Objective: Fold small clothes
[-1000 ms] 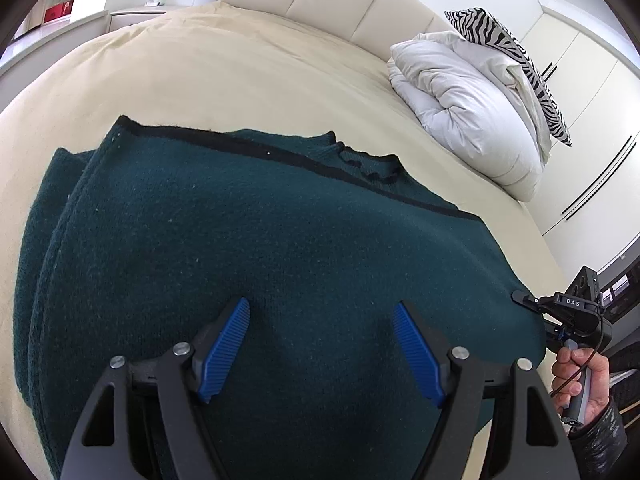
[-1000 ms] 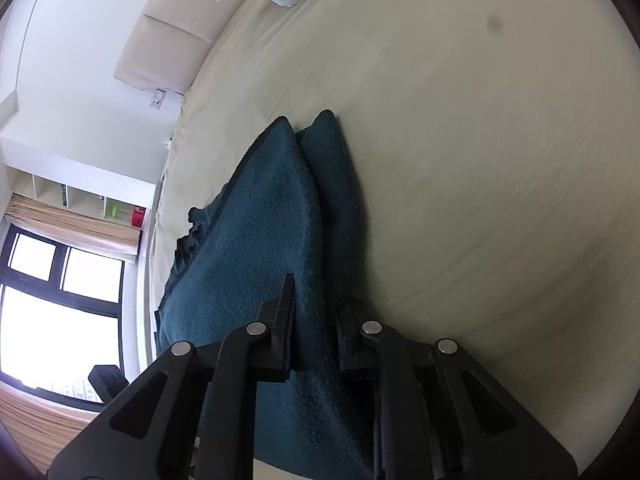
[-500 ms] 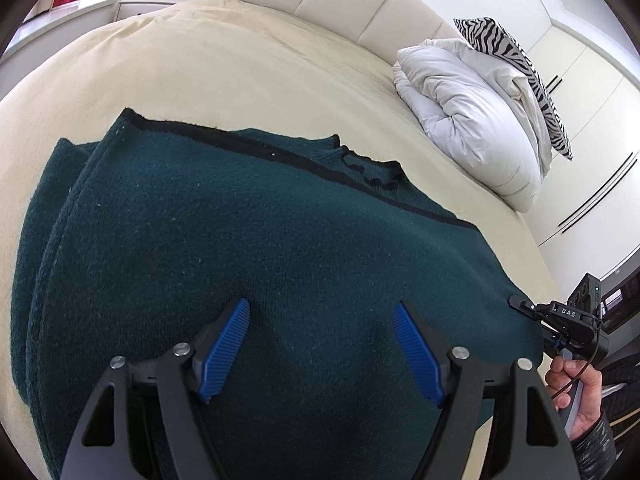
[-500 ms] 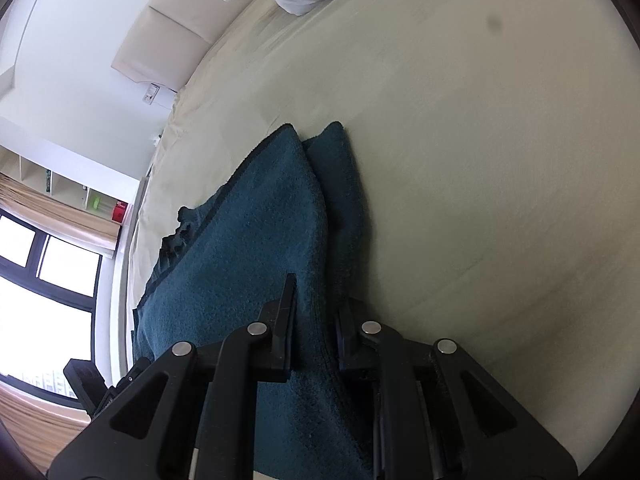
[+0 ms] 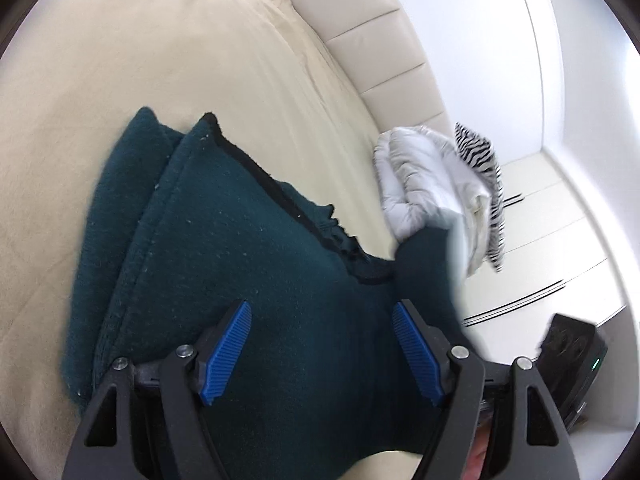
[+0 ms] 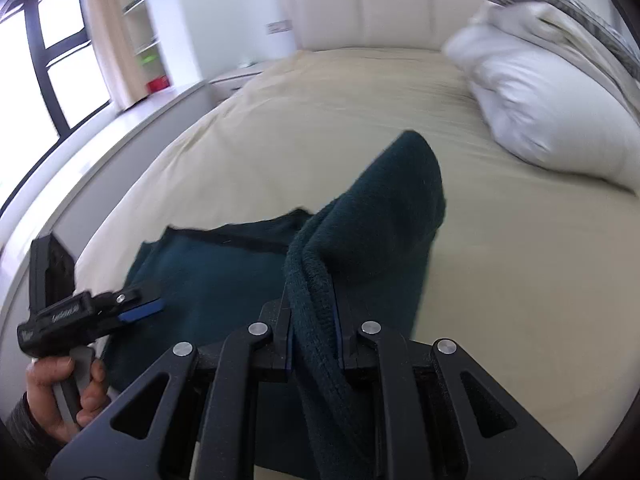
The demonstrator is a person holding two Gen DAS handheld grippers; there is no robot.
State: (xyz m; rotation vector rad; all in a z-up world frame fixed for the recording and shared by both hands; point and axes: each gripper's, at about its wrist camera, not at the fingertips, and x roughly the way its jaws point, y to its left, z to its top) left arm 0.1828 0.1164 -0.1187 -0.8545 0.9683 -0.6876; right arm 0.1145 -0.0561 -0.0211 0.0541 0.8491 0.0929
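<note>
A dark green sweater (image 5: 240, 260) with a black trim edge lies on the cream bed (image 5: 120, 60). My left gripper (image 5: 320, 344) is open with blue pads, hovering over the middle of the sweater. My right gripper (image 6: 312, 320) is shut on the sweater's right edge (image 6: 316, 292) and has lifted that side up; the raised fold (image 6: 400, 200) stands above the bed. The left gripper also shows in the right wrist view (image 6: 132, 308), low over the flat part of the sweater (image 6: 208, 272).
A white folded duvet (image 5: 424, 184) with a zebra-striped pillow (image 5: 488, 184) lies at the head of the bed by the padded headboard (image 5: 380, 40). White wardrobe doors (image 5: 560, 240) stand to the right. A window and shelves (image 6: 132, 40) are to the left.
My right gripper has lifted the sweater's right side off the bed and swung round toward the headboard. The left gripper has turned, staying open over the sweater.
</note>
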